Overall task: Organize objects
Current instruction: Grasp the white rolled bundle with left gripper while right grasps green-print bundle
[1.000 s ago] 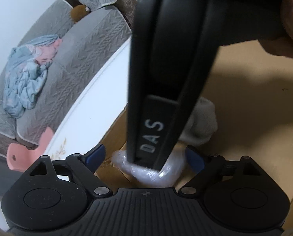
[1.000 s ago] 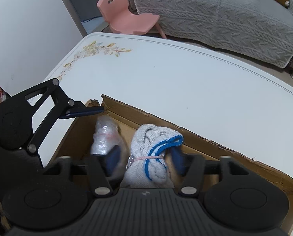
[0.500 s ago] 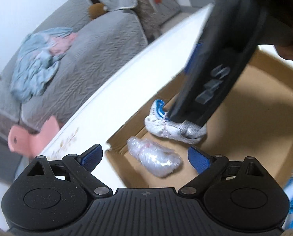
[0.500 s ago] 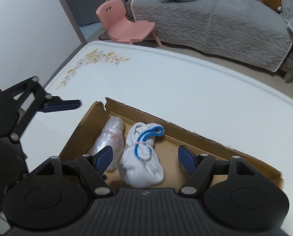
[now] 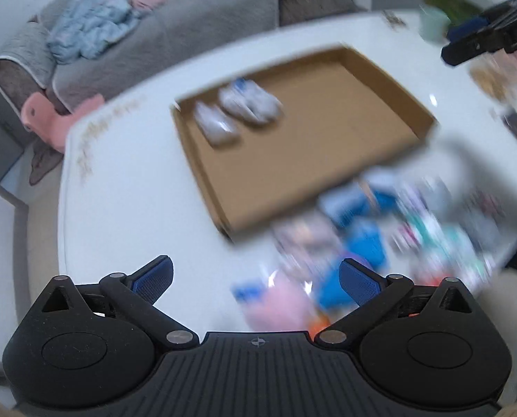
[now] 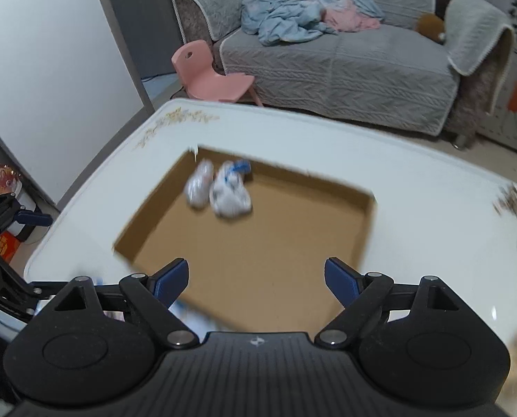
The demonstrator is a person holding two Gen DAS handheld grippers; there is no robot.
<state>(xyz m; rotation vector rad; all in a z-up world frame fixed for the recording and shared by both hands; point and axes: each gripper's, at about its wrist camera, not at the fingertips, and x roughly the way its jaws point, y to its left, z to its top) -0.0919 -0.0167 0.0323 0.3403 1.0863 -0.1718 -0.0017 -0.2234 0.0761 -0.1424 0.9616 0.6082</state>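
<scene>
Both grippers' jaws are spreading with nothing between them: the left gripper [image 5: 255,278] over a blurred heap of colourful packets [image 5: 380,236], the right gripper [image 6: 256,278] above the shallow brown cardboard box [image 6: 364,229]. In the box's far corner lie a clear plastic-wrapped bundle [image 6: 197,186] and a white-and-blue sock bundle [image 6: 230,193], side by side.

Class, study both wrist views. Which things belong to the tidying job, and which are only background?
Job:
cardboard box
plastic-wrapped bundle
white-and-blue sock bundle
blurred pile of items beside the box
left gripper and right gripper, both empty, jaws opening

Background:
sofa
blue blanket
pink chair
</scene>
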